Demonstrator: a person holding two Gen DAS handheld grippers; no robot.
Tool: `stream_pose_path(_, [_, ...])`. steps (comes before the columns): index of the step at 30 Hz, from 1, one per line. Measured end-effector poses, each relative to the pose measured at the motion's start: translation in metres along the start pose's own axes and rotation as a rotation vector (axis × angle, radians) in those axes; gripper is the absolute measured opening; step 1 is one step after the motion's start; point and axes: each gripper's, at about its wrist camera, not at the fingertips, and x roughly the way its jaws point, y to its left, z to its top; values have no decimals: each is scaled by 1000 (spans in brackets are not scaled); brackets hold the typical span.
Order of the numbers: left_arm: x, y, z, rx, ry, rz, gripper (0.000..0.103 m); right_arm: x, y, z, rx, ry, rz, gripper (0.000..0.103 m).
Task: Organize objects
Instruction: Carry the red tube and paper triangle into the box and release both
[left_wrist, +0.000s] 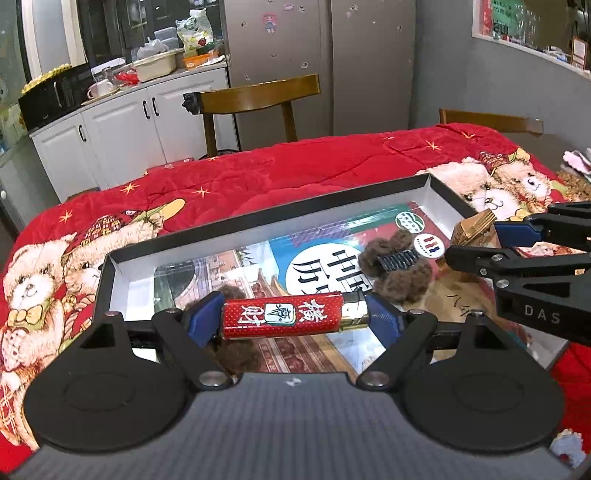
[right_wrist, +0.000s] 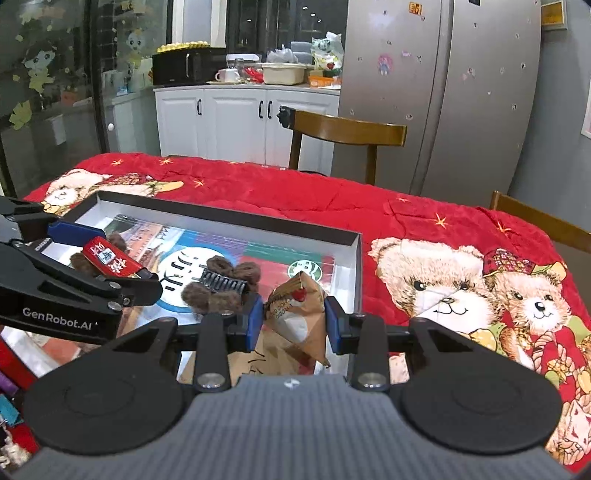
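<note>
Over the shallow black cardboard tray (left_wrist: 110, 266), where a fuzzy brown hair claw (left_wrist: 397, 258) already lies, the left gripper (left_wrist: 295, 321) clamps a red patterned lighter (left_wrist: 282, 319) endwise, and the right gripper (right_wrist: 293, 321) pinches a tan triangular snack packet (right_wrist: 299, 314) (neither released yet).
</note>
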Motion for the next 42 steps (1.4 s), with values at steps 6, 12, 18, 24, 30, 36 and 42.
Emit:
stream_pose_path(6, [7,0,1,11,1,20,86,13,-3,-2,9,22,3,40])
stream_pose_path(12, [10,-2,0,26,-4,39,86,13,0,-2,0,19,14,40])
stream_pose_path(18, [12,-5,-1,51,-7,57,86,15,1,-1,-10,19,10,40])
stream_pose_path(24, [12,-7,-2,60,-3,72,86,16,2,-1,-11,21,11,40])
stream_pose_path(30, [13,-7,-2,73,2,76,86,16,3,-1,-8,19,11,42])
stream_pose_path(36, [13,-8,-2,78,2,75,86,17,3,-3,-14,15,4,56])
stream_pose_path(42, [13,-8,-2,75,2,74,87,16,1,-3,-4,6,6,64])
